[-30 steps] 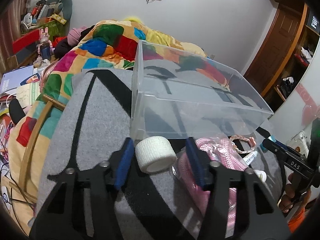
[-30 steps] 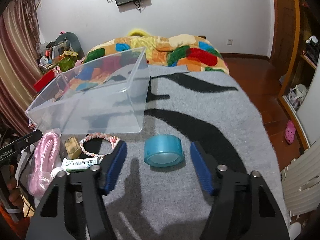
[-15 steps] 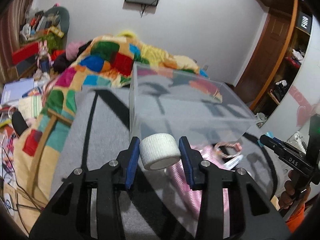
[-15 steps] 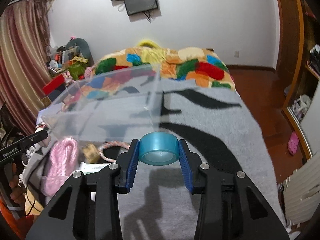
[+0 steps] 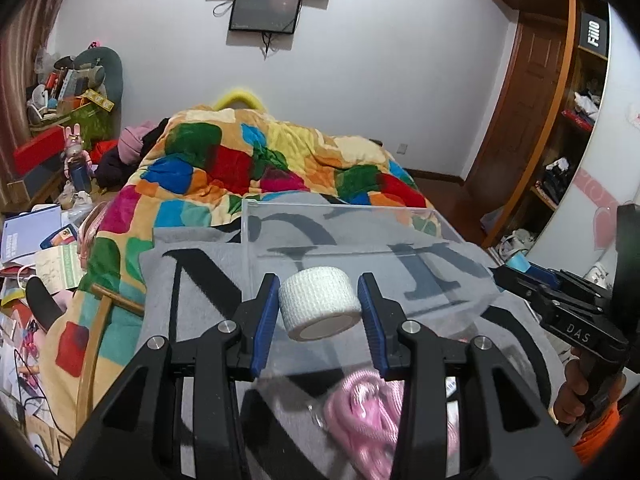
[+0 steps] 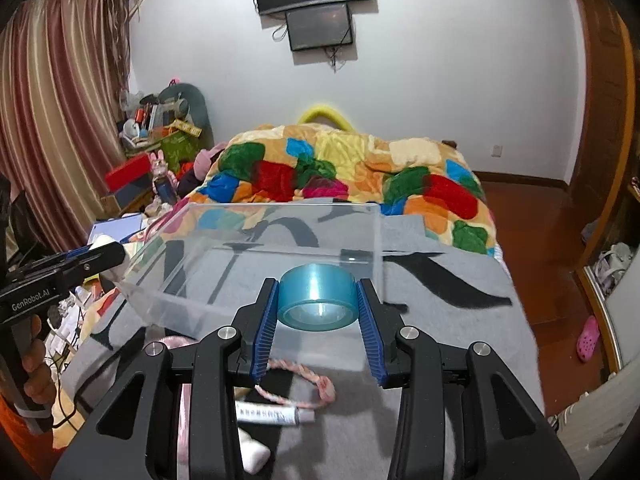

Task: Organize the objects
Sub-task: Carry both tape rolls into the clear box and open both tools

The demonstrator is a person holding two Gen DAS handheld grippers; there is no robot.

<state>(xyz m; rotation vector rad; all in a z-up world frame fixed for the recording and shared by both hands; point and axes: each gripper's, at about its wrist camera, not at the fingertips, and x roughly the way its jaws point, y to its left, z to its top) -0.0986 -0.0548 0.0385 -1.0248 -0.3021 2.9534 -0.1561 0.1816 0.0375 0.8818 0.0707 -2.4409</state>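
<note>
My left gripper is shut on a white bandage roll and holds it in the air at the near rim of the clear plastic bin. My right gripper is shut on a blue tape roll and holds it above the near edge of the same bin. The bin stands on a grey blanket. Each gripper shows at the edge of the other's view, the right one and the left one.
On the blanket in front of the bin lie a pink rope bundle, a braided pink ring, a white tube and a small white lump. A colourful quilt lies behind the bin. Clutter fills the floor at left.
Both grippers closed on their rolls, the left on the white roll and the right on the blue tape, and lifted them from the blanket up to the bin's rim.
</note>
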